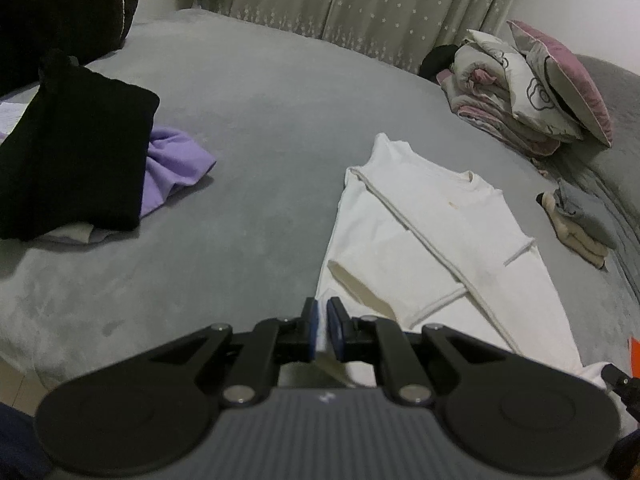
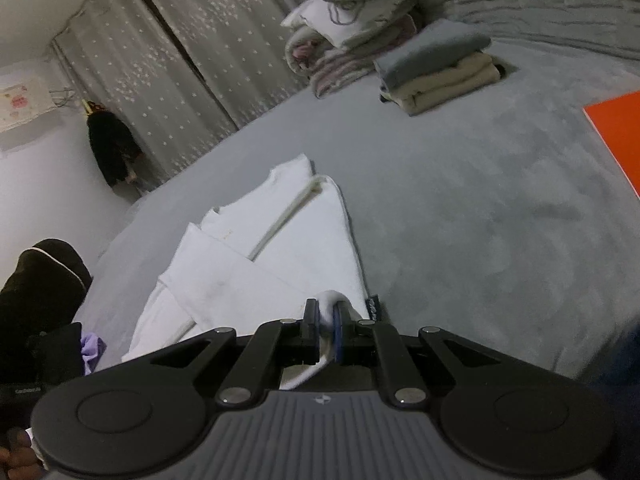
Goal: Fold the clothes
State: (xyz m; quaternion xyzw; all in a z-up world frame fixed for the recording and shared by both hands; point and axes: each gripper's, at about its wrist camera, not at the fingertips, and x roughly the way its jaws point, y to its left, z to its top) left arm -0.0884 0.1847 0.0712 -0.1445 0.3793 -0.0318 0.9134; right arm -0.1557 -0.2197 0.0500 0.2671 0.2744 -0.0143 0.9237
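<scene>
A white long-sleeved shirt (image 1: 436, 236) lies flat on the grey bed (image 1: 260, 120), its sleeves folded across the body. It also shows in the right wrist view (image 2: 264, 264). My left gripper (image 1: 320, 330) is shut on the shirt's bottom hem at its left corner. My right gripper (image 2: 327, 332) is shut on the hem at the shirt's other bottom corner, with white cloth bunched between the blue pads (image 2: 337, 332).
A black garment over purple cloth (image 1: 76, 152) lies at the left. A folded stack of grey and beige clothes (image 2: 436, 68) sits by rolled bedding and pillows (image 1: 528, 88). An orange sheet (image 2: 618, 136) lies at the right. Curtains (image 1: 360, 4) hang behind the bed.
</scene>
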